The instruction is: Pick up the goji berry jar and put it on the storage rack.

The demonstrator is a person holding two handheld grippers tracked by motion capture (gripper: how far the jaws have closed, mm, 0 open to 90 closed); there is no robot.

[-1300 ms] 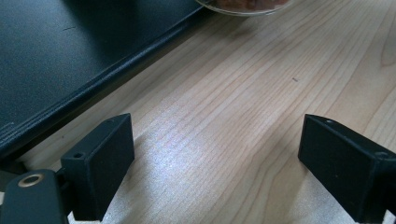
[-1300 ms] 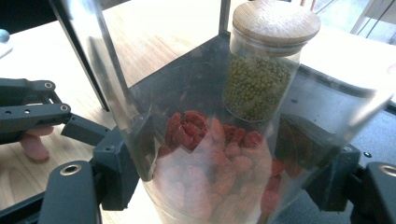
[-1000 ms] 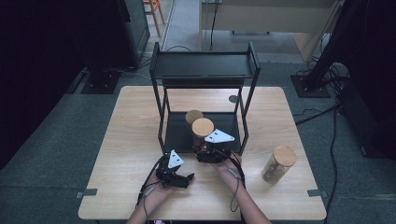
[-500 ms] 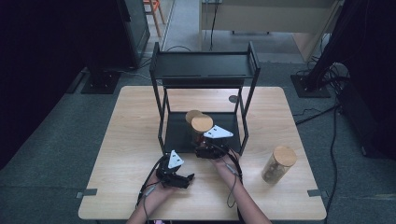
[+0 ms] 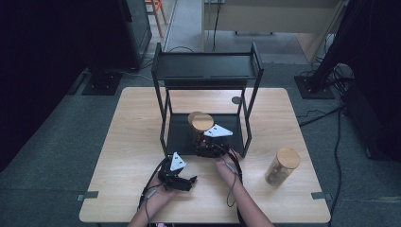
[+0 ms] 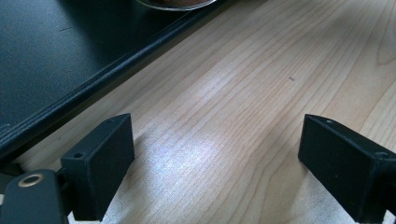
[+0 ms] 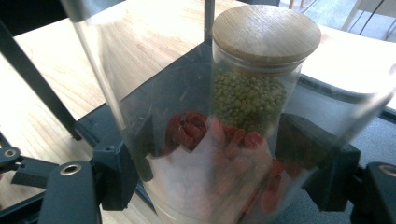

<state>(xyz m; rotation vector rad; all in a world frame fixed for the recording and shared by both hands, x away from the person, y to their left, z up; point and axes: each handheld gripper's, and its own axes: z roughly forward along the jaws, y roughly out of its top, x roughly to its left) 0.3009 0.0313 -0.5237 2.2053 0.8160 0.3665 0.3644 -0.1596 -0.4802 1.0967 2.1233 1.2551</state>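
My right gripper [image 5: 204, 142] [image 7: 224, 163] is shut on a glass jar of red pieces [image 7: 192, 131], its wooden lid [image 5: 202, 122] over the lower shelf of a black two-tier rack [image 5: 182, 136]. Right behind it stands a jar of green beans [image 7: 250, 93] [image 5: 192, 115] with a wooden lid. My left gripper [image 5: 189, 181] [image 6: 215, 154] rests open on the wooden table [image 6: 261, 70], just in front of the rack's lower shelf edge [image 6: 70, 93], with nothing between its jaws.
A third wooden-lidded jar [image 5: 282, 166] stands on the table at the right front. The rack's top shelf [image 5: 208, 66] overhangs the lower one, and its posts [image 5: 163, 118] flank the opening. A small round hole [image 5: 236, 100] sits in the table behind the rack.
My right gripper has carried the jar of red pieces a little farther in over the lower shelf, closer to the green-bean jar. The left gripper has stayed put.
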